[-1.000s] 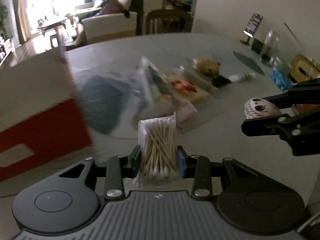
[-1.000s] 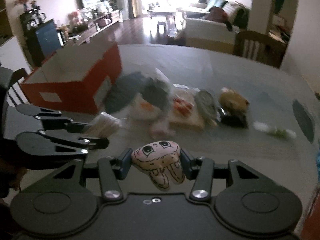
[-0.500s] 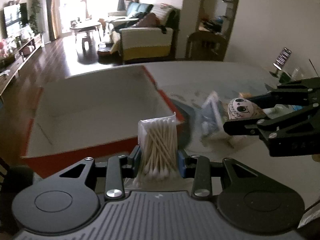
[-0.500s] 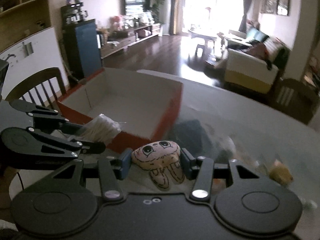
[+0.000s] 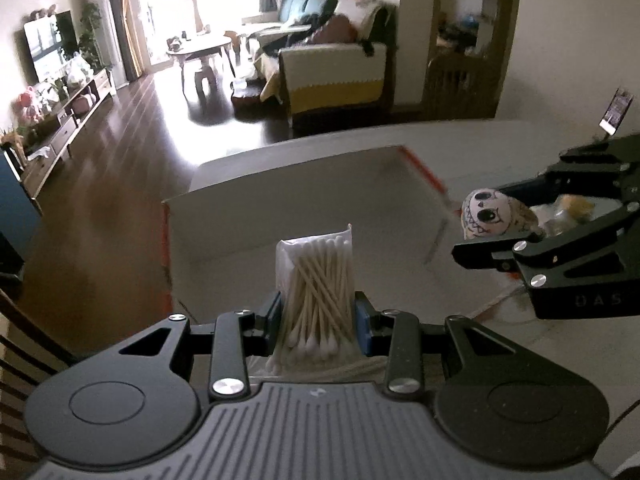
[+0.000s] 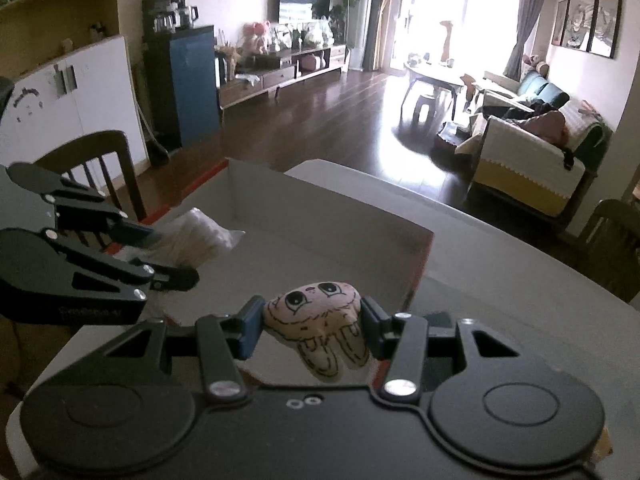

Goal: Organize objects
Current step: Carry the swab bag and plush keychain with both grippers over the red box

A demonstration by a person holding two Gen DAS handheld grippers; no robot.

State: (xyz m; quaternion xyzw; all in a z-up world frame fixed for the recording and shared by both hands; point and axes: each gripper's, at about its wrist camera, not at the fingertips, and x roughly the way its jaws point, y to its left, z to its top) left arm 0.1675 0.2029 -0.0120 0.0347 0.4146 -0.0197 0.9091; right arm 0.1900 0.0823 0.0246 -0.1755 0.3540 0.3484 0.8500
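Observation:
A clear bag of cotton swabs point(image 5: 318, 292) stands upright between the blue pads of my left gripper point(image 5: 318, 316), which is shut on it. The same bag point(image 6: 200, 234) shows at the left of the right wrist view. My right gripper point(image 6: 314, 326) is shut on a small pink plush toy point(image 6: 320, 320) with big drawn eyes, and that toy point(image 5: 490, 214) appears at the right of the left wrist view. Both grippers hover over the near side of an open red cardboard box point(image 5: 304, 200) with a pale, bare inside point(image 6: 320, 240).
The box sits at the end of a grey table point(image 6: 520, 280). A wooden chair point(image 6: 104, 168) stands beside the table's left edge. Beyond the table lie a dark wooden floor, a sofa point(image 5: 336, 76) and a coffee table point(image 6: 436, 76).
Both grippers swung left from the pile of loose objects on the table to above the open red box, each keeping hold of its object.

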